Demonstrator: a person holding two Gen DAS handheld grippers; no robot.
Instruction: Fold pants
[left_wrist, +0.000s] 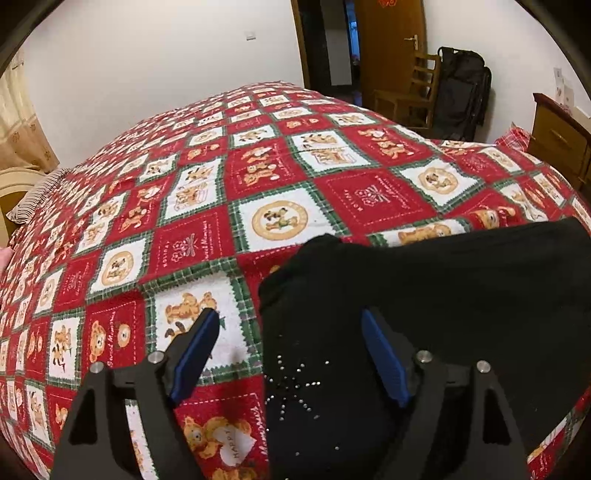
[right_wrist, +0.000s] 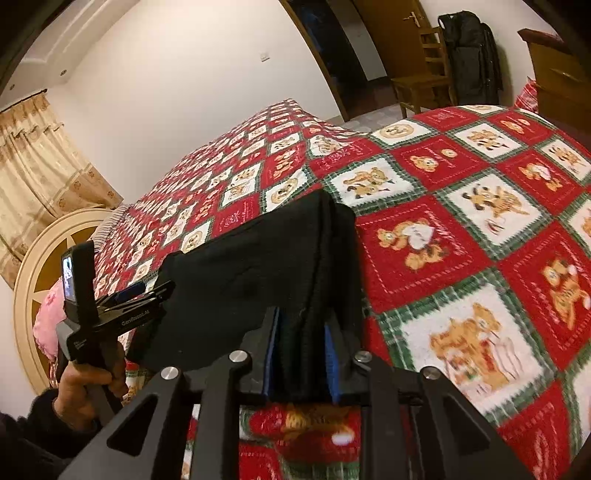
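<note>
The black pants (left_wrist: 443, 295) lie folded on the red patchwork quilt (left_wrist: 258, 177), a rhinestone star on the near part. My left gripper (left_wrist: 289, 313) hovers open over their left edge, one blue pad above the quilt and the other above the black cloth, neither pressing. In the right wrist view the pants (right_wrist: 258, 258) rise in a folded ridge. My right gripper (right_wrist: 301, 321) is shut on their near end, with cloth filling the narrow gap between its blue pads. The left gripper (right_wrist: 155, 290) shows at the pants' left edge, held by a hand (right_wrist: 85, 384).
The quilt (right_wrist: 461, 221) covers the whole bed. A round cream headboard (right_wrist: 40, 258) and a pink pillow (right_wrist: 48, 317) stand at the left. Beyond the bed are a wooden chair (left_wrist: 410, 99), a black bag (left_wrist: 461, 88), a brown door (left_wrist: 391, 44) and a dresser (left_wrist: 557, 136).
</note>
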